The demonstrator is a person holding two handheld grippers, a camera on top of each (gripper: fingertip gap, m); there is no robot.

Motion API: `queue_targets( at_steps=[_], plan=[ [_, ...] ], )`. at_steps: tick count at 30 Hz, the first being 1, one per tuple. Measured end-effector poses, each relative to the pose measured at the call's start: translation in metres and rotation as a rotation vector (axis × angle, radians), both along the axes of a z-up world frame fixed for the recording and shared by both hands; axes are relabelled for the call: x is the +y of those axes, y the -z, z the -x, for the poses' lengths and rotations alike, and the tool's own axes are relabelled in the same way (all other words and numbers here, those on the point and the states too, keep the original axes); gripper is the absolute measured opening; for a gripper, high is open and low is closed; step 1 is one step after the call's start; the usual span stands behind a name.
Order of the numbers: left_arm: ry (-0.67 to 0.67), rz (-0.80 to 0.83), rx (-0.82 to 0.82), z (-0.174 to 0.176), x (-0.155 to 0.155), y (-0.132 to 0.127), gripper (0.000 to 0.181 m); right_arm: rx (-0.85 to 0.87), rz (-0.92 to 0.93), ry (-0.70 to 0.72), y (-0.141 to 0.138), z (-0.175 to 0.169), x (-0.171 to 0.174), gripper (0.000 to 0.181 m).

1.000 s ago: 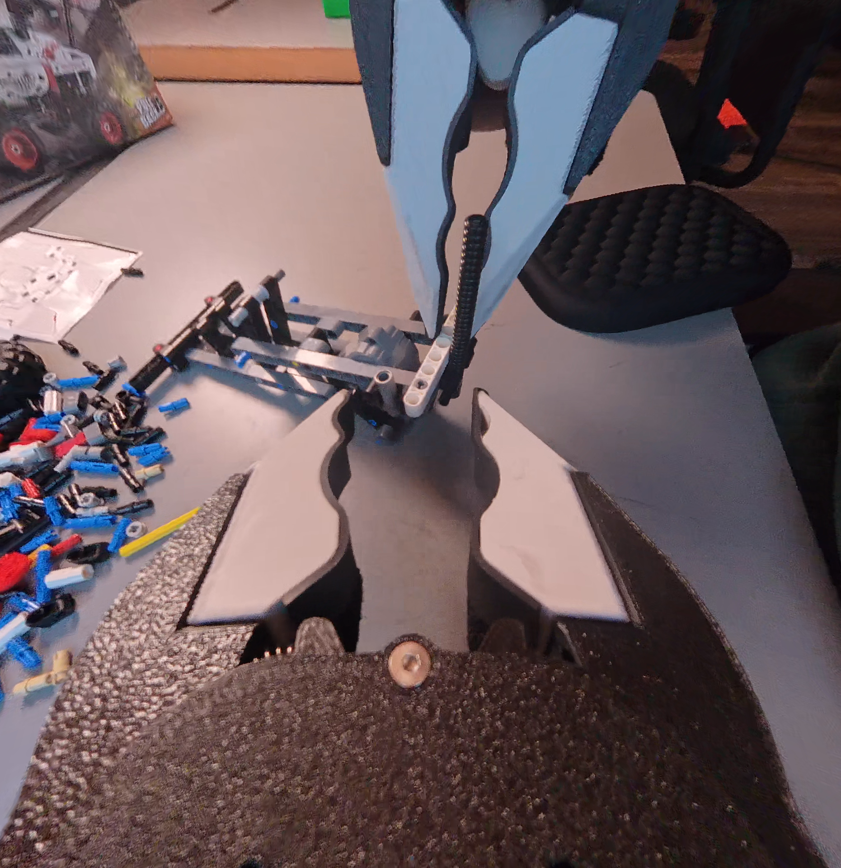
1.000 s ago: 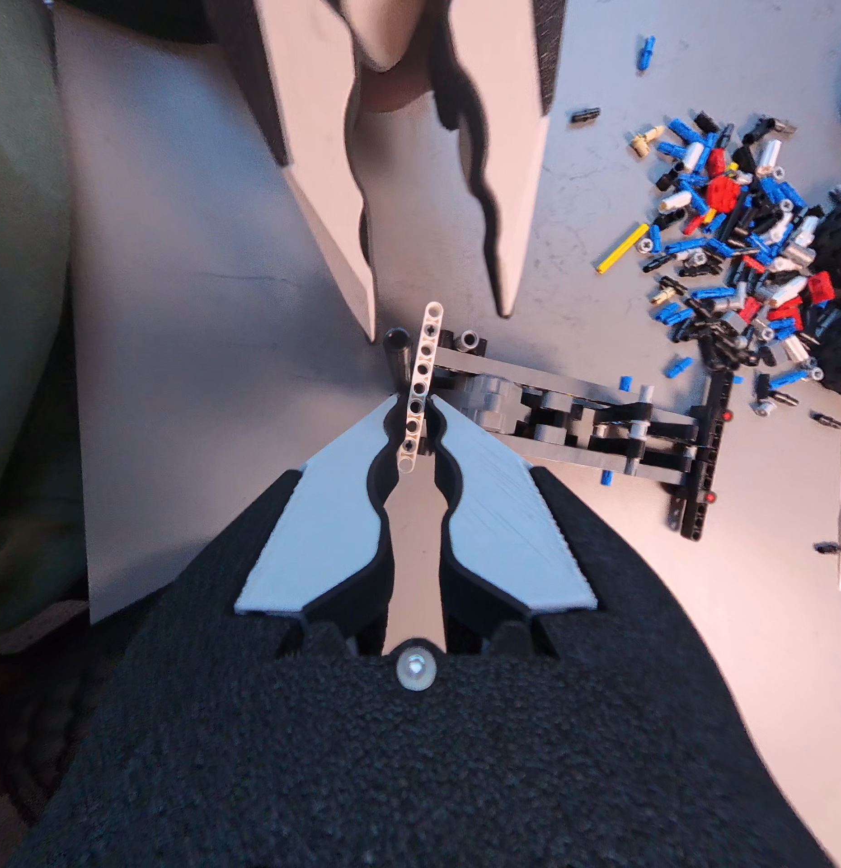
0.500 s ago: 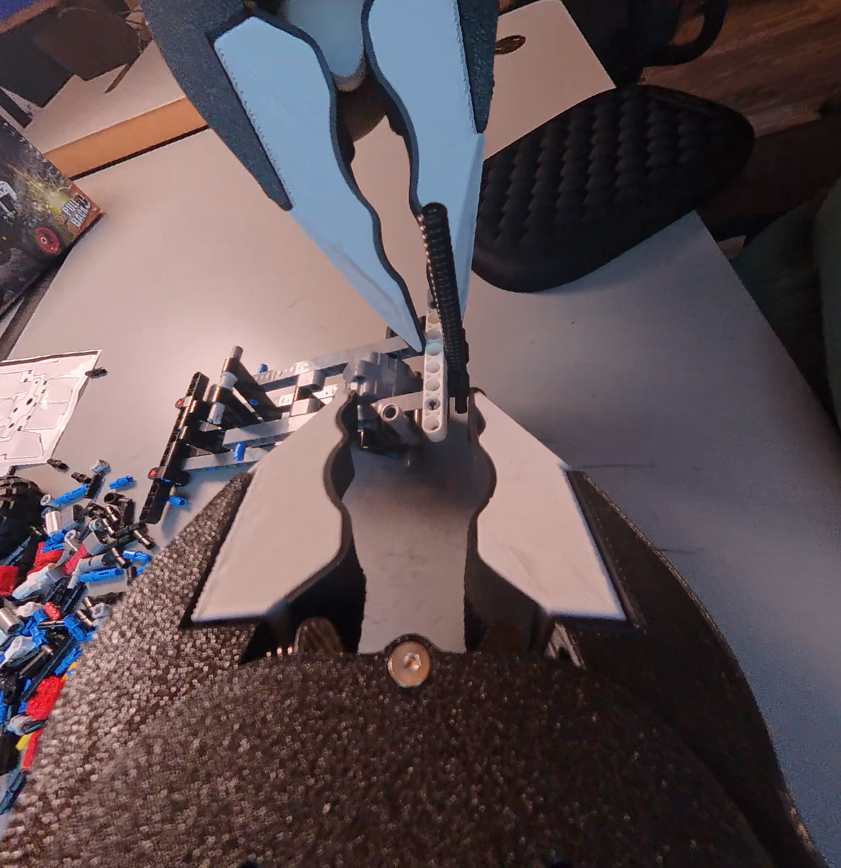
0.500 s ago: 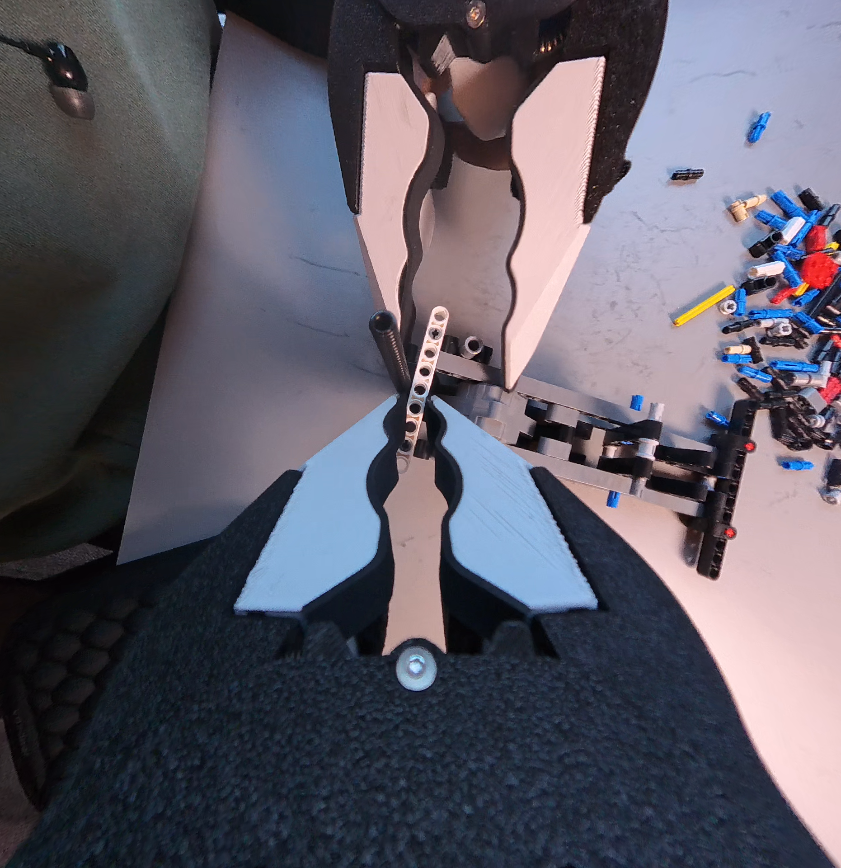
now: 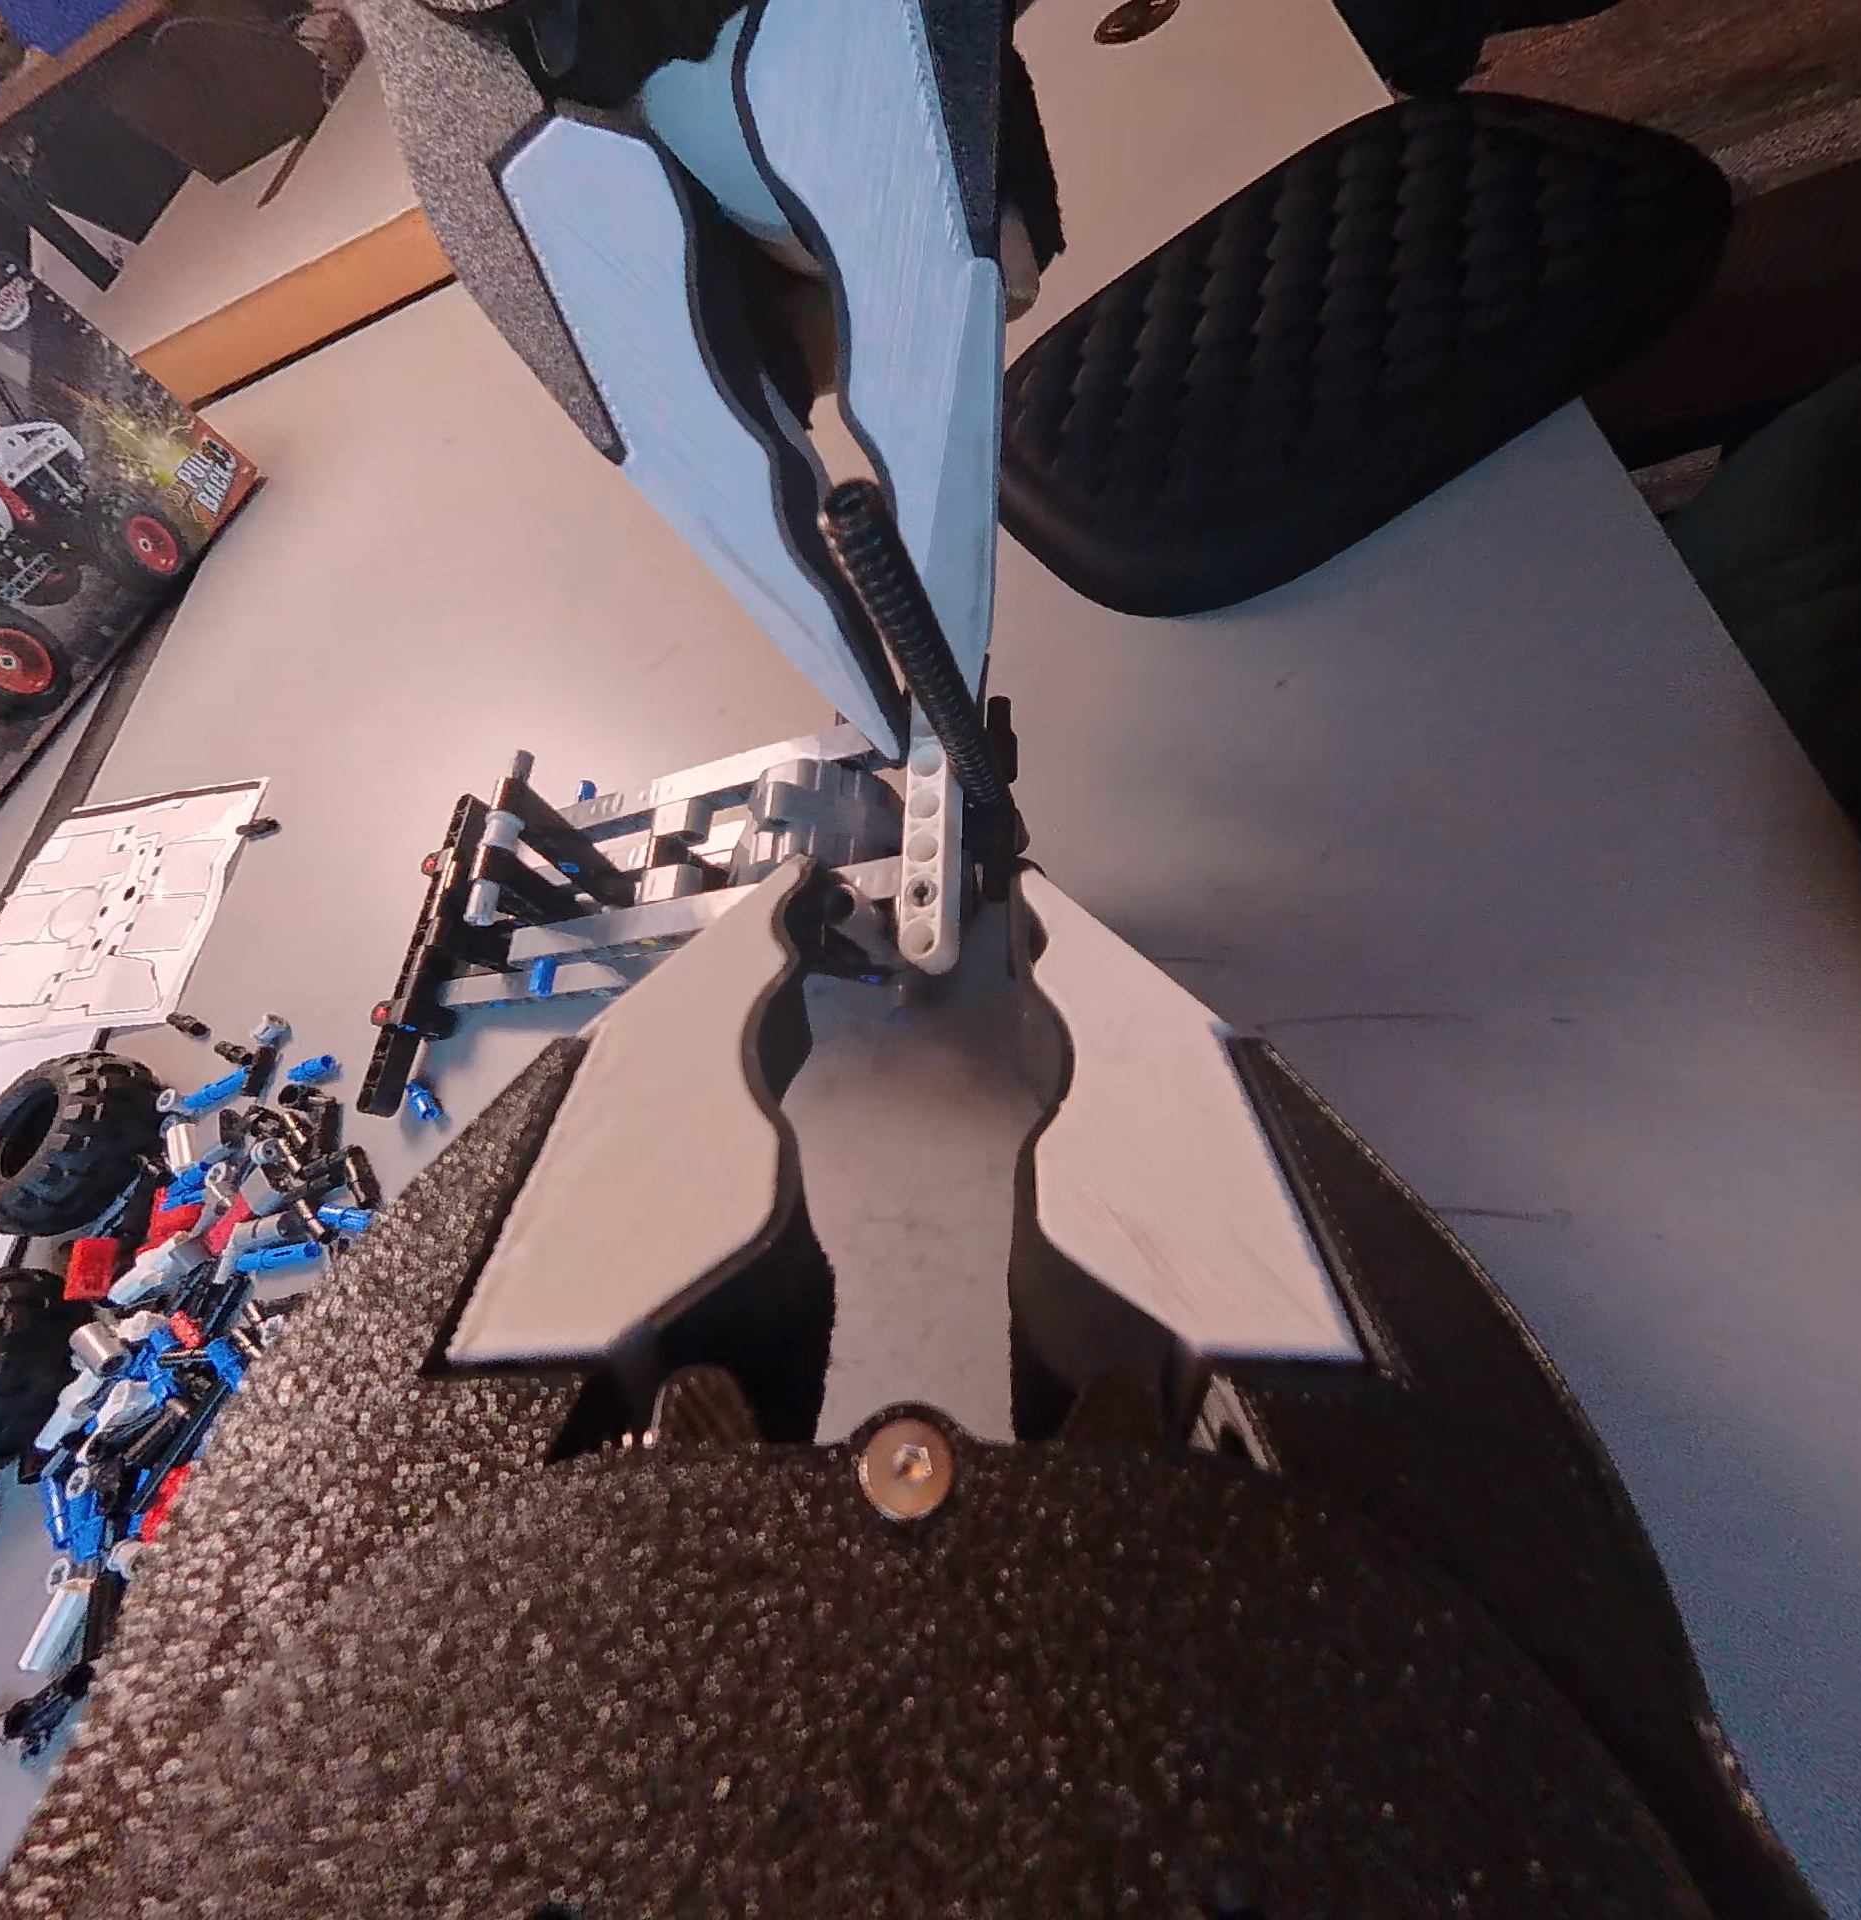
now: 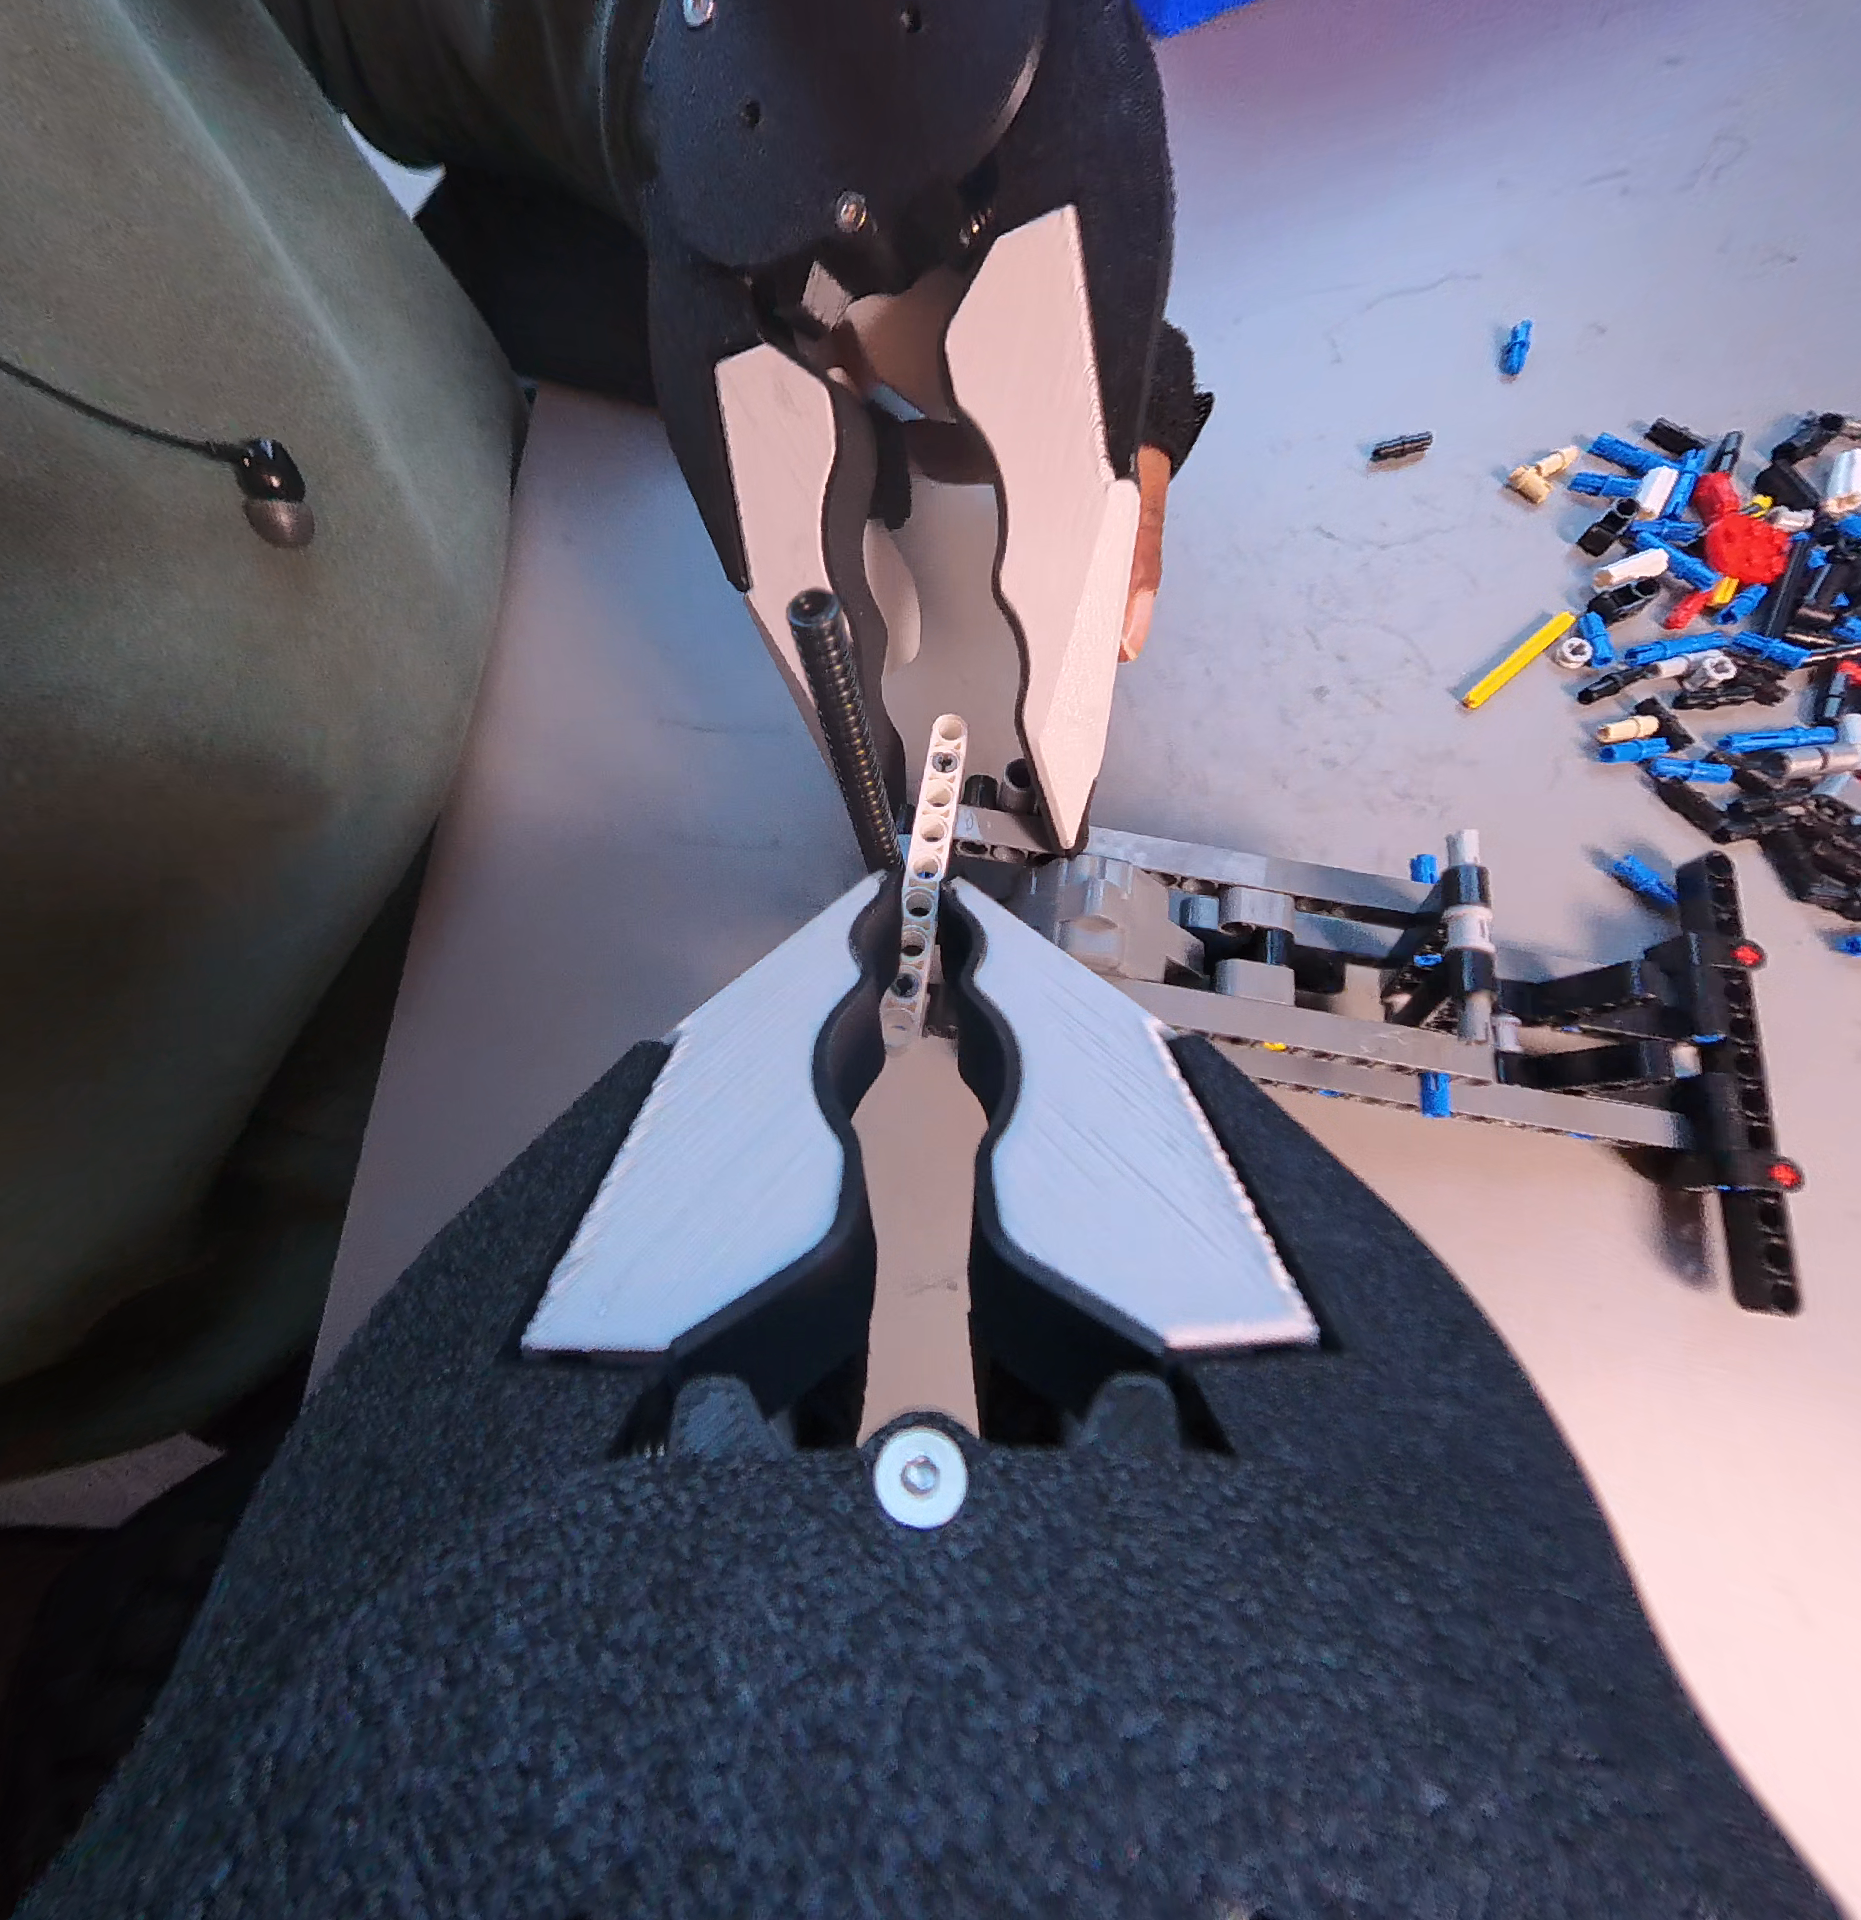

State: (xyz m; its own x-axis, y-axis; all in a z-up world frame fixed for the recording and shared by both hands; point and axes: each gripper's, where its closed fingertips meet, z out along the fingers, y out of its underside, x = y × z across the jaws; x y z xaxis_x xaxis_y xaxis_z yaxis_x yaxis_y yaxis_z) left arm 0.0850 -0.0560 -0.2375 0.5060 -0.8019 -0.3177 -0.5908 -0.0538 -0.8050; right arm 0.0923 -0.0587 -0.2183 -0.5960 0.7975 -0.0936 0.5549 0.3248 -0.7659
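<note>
The right tongs (image 6: 921,894) are clenched on a white perforated plastic beam (image 6: 924,894) standing upright at one end of a grey and black brick-built chassis frame (image 6: 1373,997) on the grey worktop (image 5: 1425,831). A black ribbed flexible tube (image 5: 910,644) rises just beside the beam. The left tongs (image 5: 910,914) are spread wide, released around that same end. One loose pile of small blue, black and red connector pieces (image 6: 1757,623) lies nearby, beside two black rubber tyres (image 5: 58,1143), one white sticker sheet (image 5: 105,904) and one printed box (image 5: 64,499).
</note>
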Motion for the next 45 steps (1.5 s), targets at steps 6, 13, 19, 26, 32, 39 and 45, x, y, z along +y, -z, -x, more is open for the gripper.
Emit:
queue_targets(
  at_steps=[6,13,19,26,32,39,45],
  plan=[
    [-0.017,-0.008,0.004,0.003,0.000,0.000,0.034,0.071,0.148,0.102,-0.004,0.005,0.000,0.004],
    [-0.018,-0.001,0.009,0.002,0.000,0.000,0.034,0.095,0.267,0.159,-0.003,0.004,0.001,0.005],
    [-0.025,0.000,0.020,-0.003,0.003,0.001,0.034,-0.056,-0.122,0.166,0.002,-0.001,0.007,0.007],
    [-0.046,-0.014,0.027,-0.006,0.004,0.000,0.034,-0.210,-0.214,0.187,0.007,-0.001,0.010,0.013],
    [-0.055,-0.016,0.035,-0.007,0.006,0.001,0.034,-0.269,-0.221,0.116,0.013,-0.001,0.005,0.007],
    [-0.018,-0.003,0.020,-0.010,0.005,0.000,0.037,-0.212,-0.114,0.102,0.012,-0.001,0.003,0.005],
    [-0.017,-0.053,0.100,-0.010,0.006,0.001,0.034,-0.167,0.101,0.163,0.005,0.000,0.003,0.004]
  ],
)
